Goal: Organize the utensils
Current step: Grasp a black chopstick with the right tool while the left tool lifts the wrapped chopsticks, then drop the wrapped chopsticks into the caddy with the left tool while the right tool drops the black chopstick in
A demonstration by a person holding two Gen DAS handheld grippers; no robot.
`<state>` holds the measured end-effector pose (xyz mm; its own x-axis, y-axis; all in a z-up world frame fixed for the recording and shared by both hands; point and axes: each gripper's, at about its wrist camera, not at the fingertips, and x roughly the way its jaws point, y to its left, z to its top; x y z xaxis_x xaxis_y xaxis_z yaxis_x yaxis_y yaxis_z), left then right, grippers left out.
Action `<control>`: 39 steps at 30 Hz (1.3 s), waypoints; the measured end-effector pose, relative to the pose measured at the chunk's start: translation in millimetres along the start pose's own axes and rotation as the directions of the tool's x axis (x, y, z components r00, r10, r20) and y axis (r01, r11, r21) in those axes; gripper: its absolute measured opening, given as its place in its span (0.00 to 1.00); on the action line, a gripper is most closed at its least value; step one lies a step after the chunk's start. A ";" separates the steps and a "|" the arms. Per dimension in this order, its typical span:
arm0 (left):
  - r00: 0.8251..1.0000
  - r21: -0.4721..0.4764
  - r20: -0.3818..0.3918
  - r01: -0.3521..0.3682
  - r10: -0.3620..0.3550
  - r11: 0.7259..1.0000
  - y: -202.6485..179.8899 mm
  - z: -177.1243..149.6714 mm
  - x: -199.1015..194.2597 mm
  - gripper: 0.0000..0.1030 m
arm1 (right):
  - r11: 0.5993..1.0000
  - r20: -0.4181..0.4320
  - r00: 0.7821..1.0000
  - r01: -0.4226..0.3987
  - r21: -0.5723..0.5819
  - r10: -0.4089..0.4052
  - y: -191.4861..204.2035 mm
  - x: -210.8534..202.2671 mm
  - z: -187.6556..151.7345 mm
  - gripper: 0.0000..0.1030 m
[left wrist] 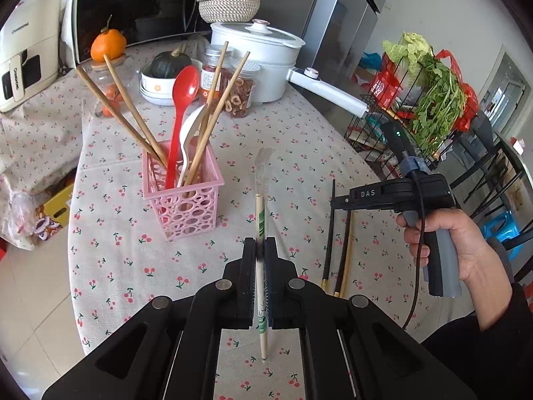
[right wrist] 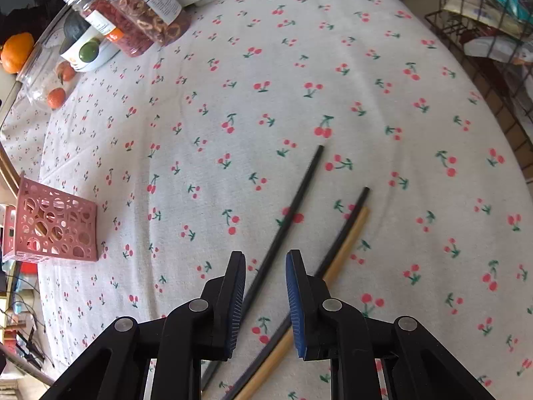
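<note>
My left gripper (left wrist: 261, 246) is shut on a wrapped disposable chopstick pair (left wrist: 261, 206), held above the table, to the right of the pink basket (left wrist: 186, 196). The basket holds several wooden chopsticks (left wrist: 133, 110), a red spoon (left wrist: 180, 113) and a white spoon (left wrist: 190, 133). My right gripper (right wrist: 266, 260) is open and empty, low over two black chopsticks (right wrist: 293, 206) and one wooden chopstick (right wrist: 346, 246) that lie on the cloth. One black chopstick runs between its fingers. The right gripper (left wrist: 339, 200) also shows in the left wrist view, above those chopsticks (left wrist: 336, 253).
The table has a cherry-print cloth (right wrist: 266, 83). At the back stand two jars of dried food (left wrist: 233, 83), a bowl with a squash (left wrist: 163, 76), a white pot with a long handle (left wrist: 266, 53) and a microwave (left wrist: 133, 3). A wire rack with greens (left wrist: 429, 100) stands off the right edge.
</note>
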<state>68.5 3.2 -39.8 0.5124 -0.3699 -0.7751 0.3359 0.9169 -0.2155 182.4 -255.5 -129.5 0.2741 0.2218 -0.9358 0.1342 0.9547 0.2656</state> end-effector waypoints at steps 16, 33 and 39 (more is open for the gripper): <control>1.000 -0.018 -0.016 0.003 -0.004 1.000 8.5 5.5 4.8 0.04 | 0.976 0.064 0.985 0.170 -0.139 -0.162 55.5 32.6 -1.5 0.10; 0.985 -0.072 0.171 -0.019 0.031 0.997 20.3 16.8 -57.2 0.04 | 0.943 0.318 0.915 -0.156 -0.293 0.250 88.8 -92.3 -57.4 0.05; 0.959 -0.108 0.274 -0.044 0.073 0.993 31.6 24.5 -84.7 0.04 | 0.921 0.403 0.856 -0.189 -0.340 0.325 94.5 -132.3 -83.9 0.05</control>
<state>55.1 59.9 33.7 0.7325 -0.3291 -0.5959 0.2254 0.9432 -0.2439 78.9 -178.0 0.0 0.6617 0.4199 -0.6211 -0.2523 0.9048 0.3430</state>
